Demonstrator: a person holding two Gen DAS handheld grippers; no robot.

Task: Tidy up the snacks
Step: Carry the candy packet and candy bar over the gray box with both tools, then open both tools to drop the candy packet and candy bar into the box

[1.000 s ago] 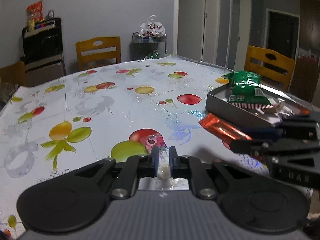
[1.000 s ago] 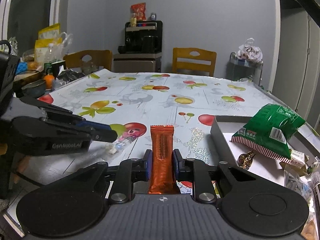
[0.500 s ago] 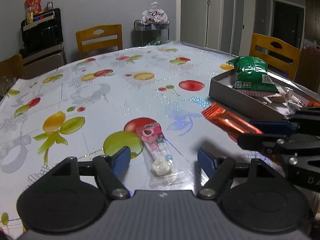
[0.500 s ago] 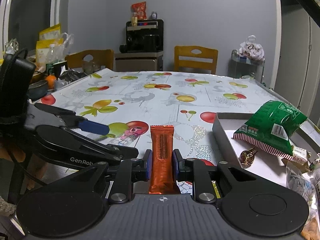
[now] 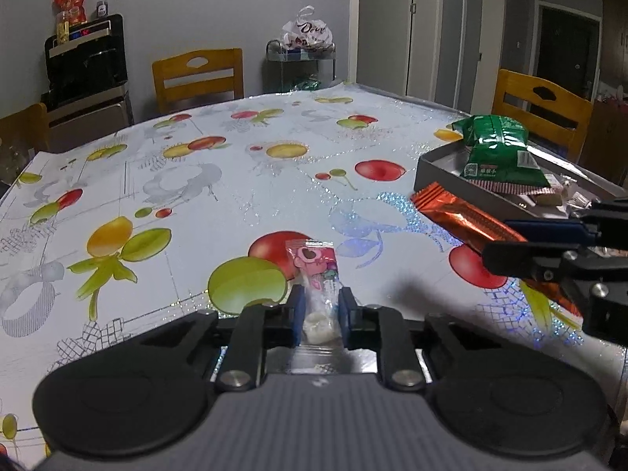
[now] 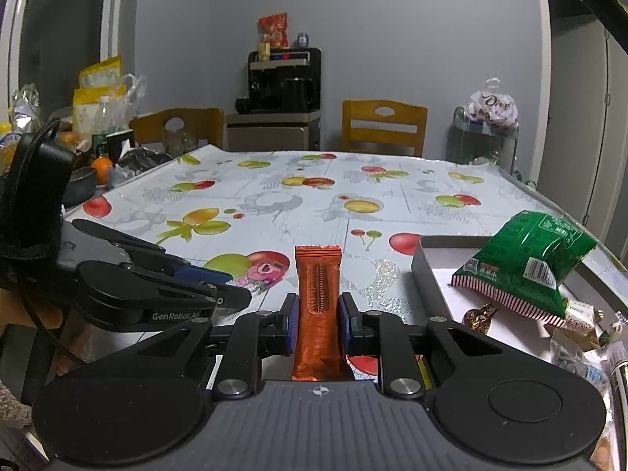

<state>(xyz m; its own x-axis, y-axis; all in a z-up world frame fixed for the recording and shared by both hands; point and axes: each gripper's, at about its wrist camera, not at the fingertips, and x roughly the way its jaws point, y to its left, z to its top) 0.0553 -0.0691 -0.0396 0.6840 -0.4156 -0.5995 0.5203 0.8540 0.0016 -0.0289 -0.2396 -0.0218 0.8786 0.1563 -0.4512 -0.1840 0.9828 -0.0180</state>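
Observation:
My left gripper (image 5: 318,310) is shut on a small clear candy packet with a pink print (image 5: 317,274), low over the fruit-print tablecloth. My right gripper (image 6: 317,314) is shut on an orange snack bar (image 6: 317,294), held above the table. The bar also shows in the left wrist view (image 5: 463,216), just left of the grey tray (image 5: 443,174). The tray (image 6: 426,271) holds a green snack bag (image 6: 526,263) and several small wrapped sweets. The left gripper (image 6: 219,290) shows at the left of the right wrist view.
Wooden chairs (image 5: 198,78) stand around the table. A black appliance on a cabinet (image 6: 284,80) and a cart with a white bag (image 6: 490,108) stand by the far wall. Bottles, bags and an orange (image 6: 103,167) crowd the far left table edge.
My left gripper opened wide over the candy packet and has now shut on it. My right gripper has kept hold of the orange bar and barely moved.

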